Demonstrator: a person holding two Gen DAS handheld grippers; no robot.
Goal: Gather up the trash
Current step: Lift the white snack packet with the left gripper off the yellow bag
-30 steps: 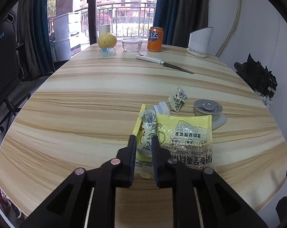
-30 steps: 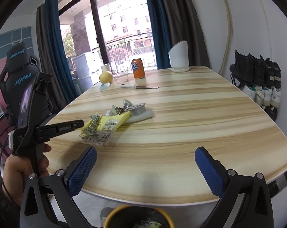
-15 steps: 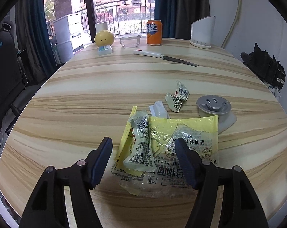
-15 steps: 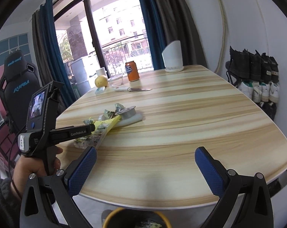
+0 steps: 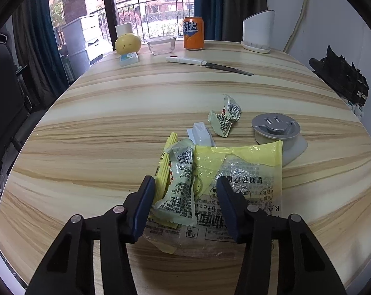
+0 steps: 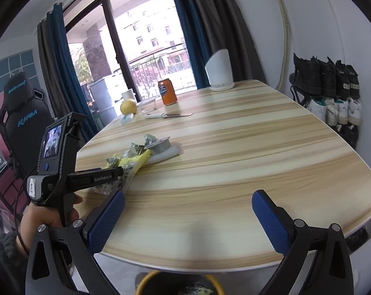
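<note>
A small pale green wrapper (image 5: 179,184) lies on a large yellow and clear bread bag (image 5: 234,184) on the wooden table (image 5: 99,127). My left gripper (image 5: 184,204) is open, its jaws on either side of the green wrapper's near end, low over the bag. A crumpled silver wrapper (image 5: 224,116) and a small white plastic piece (image 5: 200,134) lie just beyond. My right gripper (image 6: 188,217) is open and empty at the table's near edge, above a yellow-rimmed trash bin (image 6: 178,285). The trash pile (image 6: 129,158) shows left in the right wrist view.
A grey round socket on a white pad (image 5: 276,130) sits right of the bag. At the far end are a knife (image 5: 205,64), orange can (image 5: 193,36), glass bowl (image 5: 161,45), yellow fruit (image 5: 127,44) and white holder (image 5: 258,33). Shoes (image 6: 330,93) line the right wall.
My left gripper was shut on the wrappers, then opened wide and pulled back; now it has narrowed and moved in around the green wrapper. The right gripper stayed open over the bin.
</note>
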